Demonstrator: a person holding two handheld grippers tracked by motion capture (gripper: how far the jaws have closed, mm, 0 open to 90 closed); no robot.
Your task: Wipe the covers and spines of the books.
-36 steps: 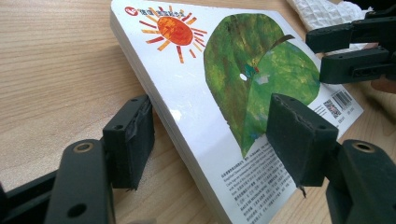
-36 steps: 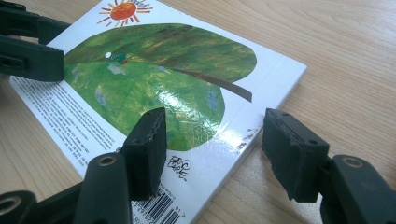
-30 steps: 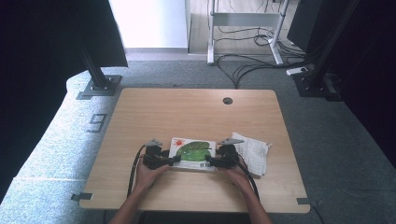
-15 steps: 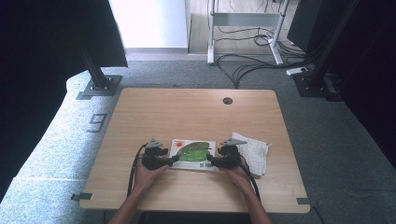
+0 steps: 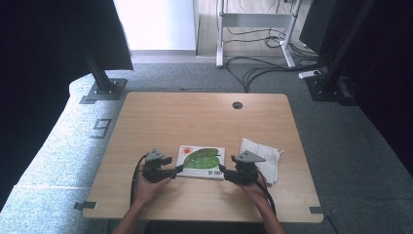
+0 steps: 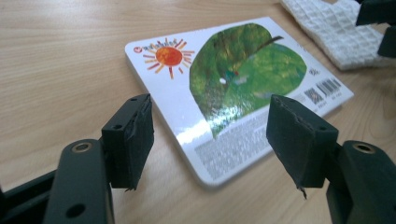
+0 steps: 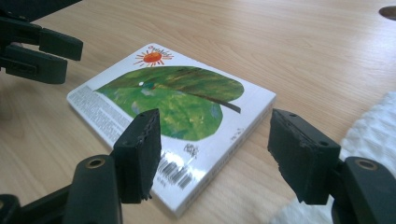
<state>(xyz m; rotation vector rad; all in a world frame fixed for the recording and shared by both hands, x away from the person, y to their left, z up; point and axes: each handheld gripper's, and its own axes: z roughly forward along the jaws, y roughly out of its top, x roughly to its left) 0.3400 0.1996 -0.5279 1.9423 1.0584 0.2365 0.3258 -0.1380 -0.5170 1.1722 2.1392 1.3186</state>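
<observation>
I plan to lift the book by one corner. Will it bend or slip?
The book looks thick and board-like, so it probably stays stiff. Its glossy cover shows glare, so it may slip. Lying flat on the table, it should slide, not roll.

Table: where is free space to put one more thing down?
The far half of the table, from the book to the grommet hole, is bare. The near edge is crowded: both grippers, left and right, flank the book, cloth beside.

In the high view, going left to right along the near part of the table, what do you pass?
Left tool → book with a green leaf cover → right tool → white cloth, lying partly behind the right tool.
</observation>
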